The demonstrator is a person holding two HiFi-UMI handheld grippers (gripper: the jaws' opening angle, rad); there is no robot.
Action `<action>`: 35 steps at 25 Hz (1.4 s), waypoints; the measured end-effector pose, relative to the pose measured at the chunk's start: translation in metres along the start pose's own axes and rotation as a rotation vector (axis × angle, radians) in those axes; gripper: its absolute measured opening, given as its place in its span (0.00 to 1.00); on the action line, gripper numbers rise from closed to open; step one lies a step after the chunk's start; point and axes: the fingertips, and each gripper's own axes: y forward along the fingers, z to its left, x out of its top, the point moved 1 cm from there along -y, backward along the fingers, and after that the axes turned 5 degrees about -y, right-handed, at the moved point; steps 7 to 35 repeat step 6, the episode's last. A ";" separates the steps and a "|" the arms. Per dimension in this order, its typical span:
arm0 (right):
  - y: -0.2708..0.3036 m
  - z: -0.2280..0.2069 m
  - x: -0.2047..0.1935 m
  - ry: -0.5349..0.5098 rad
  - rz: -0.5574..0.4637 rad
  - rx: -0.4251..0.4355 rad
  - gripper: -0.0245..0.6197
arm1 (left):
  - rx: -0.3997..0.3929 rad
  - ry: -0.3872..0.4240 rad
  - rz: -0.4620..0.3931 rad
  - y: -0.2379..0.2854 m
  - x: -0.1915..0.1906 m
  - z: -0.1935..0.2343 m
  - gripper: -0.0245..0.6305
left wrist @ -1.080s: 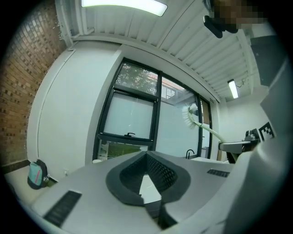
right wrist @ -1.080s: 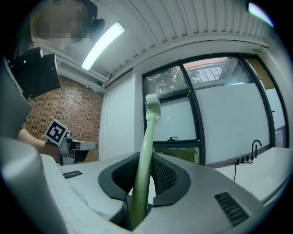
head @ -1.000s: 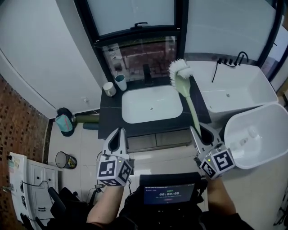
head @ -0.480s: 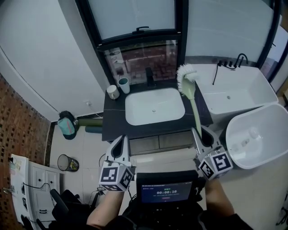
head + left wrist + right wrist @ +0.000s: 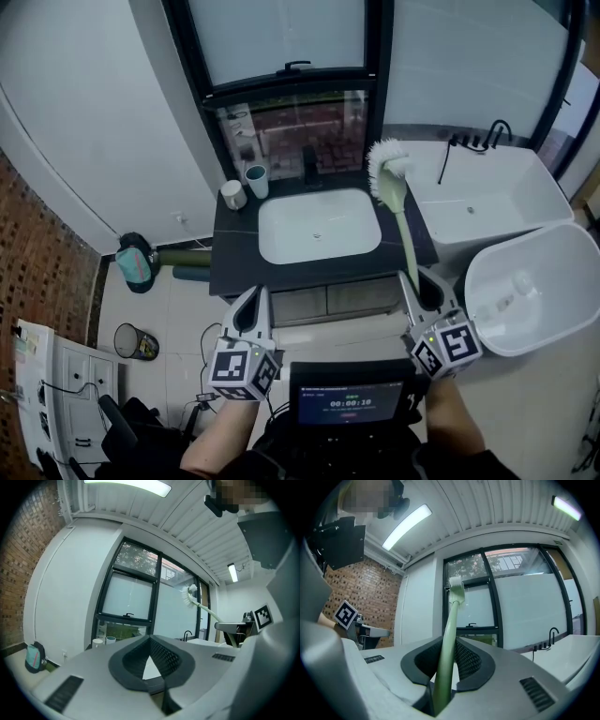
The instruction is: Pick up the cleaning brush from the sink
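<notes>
Starting nearest the person, a small screen sits low between the two forearms. Just beyond it, the left gripper points level toward the counter. Its jaws are closed, with their tips meeting and nothing between them. On the right, the right gripper is clamped on the cleaning brush, with both pads pressing the pale green handle near its lower end. On the floor to the near left stands a small round bin.

Farther out is the dark counter, with the white sink set into it. The brush handle runs from the right jaws away and upward. Its white bristle head is raised in the air over the far right part of the counter, just right of the basin and clear of it.

Two cups stand side by side at the far left corner of the counter. A black tap stands behind the basin. A white bathtub lies to the right. Farthest of all is a black-framed window above the counter.
</notes>
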 end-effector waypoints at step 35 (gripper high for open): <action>-0.003 0.001 0.004 -0.012 -0.005 -0.002 0.10 | -0.004 -0.001 -0.008 -0.004 0.003 -0.003 0.04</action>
